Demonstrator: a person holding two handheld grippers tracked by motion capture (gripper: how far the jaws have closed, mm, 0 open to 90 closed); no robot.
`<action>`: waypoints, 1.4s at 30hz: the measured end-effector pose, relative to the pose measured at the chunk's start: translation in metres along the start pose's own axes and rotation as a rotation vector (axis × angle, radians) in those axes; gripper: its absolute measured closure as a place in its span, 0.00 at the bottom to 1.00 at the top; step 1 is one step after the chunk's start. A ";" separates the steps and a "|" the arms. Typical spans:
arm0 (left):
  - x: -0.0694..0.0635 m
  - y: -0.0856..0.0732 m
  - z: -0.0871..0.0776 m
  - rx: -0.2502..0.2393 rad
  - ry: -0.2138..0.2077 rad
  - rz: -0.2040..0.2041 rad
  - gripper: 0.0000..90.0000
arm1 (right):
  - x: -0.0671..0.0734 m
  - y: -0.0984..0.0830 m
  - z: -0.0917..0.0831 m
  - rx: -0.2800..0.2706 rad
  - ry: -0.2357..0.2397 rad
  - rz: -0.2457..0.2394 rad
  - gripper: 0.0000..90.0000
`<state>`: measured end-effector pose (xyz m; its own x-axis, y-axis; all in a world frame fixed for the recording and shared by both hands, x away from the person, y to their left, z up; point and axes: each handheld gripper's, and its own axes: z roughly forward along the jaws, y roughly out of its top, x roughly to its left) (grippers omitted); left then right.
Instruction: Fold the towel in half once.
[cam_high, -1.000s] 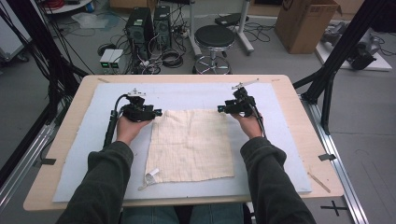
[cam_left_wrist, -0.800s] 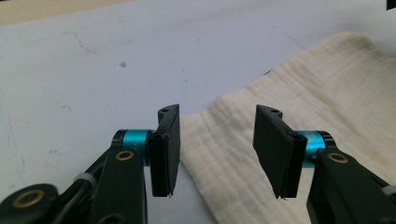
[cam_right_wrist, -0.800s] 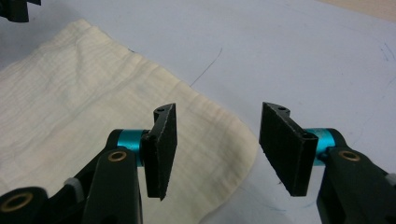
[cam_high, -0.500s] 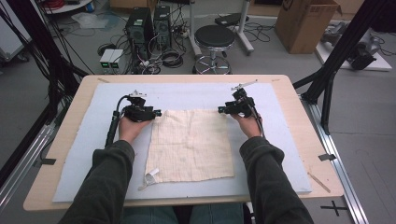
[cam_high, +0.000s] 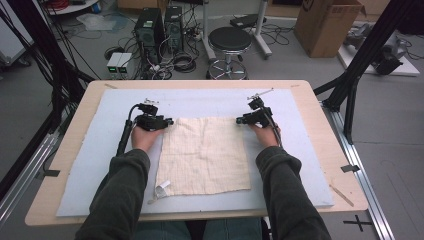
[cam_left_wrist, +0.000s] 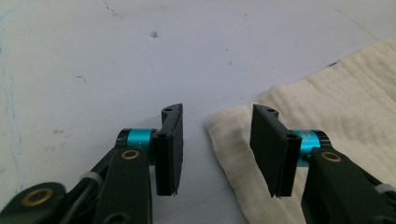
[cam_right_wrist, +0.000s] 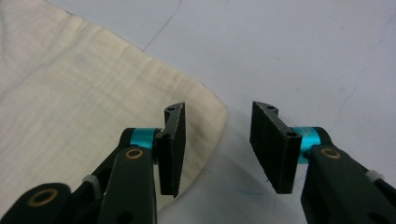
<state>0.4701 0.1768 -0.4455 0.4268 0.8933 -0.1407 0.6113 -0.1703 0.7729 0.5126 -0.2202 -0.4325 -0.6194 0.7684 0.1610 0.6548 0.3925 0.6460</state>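
A cream-coloured square cloth of thin, faintly checked woven fabric (cam_high: 204, 155) lies spread flat near the middle of a pale blue-grey foam mat (cam_high: 90, 165) that covers most of a light wooden table (cam_high: 320, 125). Its weave shows fine ribbing up close, and its far corners are rounded and slightly puckered. A small white tag (cam_high: 162, 187) sticks out at its near left corner.

The left gripper (cam_high: 170, 121) sits at the cloth's far left corner. In the left gripper view its black jaws stand apart, having just been closing, with the corner of the cloth (cam_left_wrist: 224, 126) lying on the mat between them; one jaw is over the cloth, the other over bare mat. The pads do not press on the fabric. The right gripper (cam_high: 239, 120) sits at the far right corner. In the right gripper view its jaws are likewise apart and have just been closing, straddling the rounded corner (cam_right_wrist: 210, 107) without pinching it.

Both of the person's dark green sleeves (cam_high: 120, 195) lie along the cloth's two sides. Nothing lies on the cloth itself. Beyond the table stand a black round stool (cam_high: 229, 40), dark computer towers (cam_high: 159, 25) with tangled cables, and a brown cardboard box (cam_high: 327, 25).
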 end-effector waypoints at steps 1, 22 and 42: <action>-0.002 0.000 0.001 -0.001 0.009 0.009 0.64 | 0.001 0.000 0.001 0.000 -0.003 0.007 0.63; 0.000 0.016 -0.016 -0.040 -0.011 0.019 0.97 | 0.011 0.011 -0.011 -0.052 0.028 -0.047 0.96; -0.006 0.022 -0.051 -0.116 -0.059 0.068 0.97 | 0.009 0.010 -0.046 -0.178 0.146 -0.016 0.95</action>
<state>0.4466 0.1890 -0.3959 0.5053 0.8546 -0.1196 0.5003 -0.1771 0.8476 0.4940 -0.2327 -0.3903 -0.6938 0.6762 0.2478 0.5655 0.2985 0.7688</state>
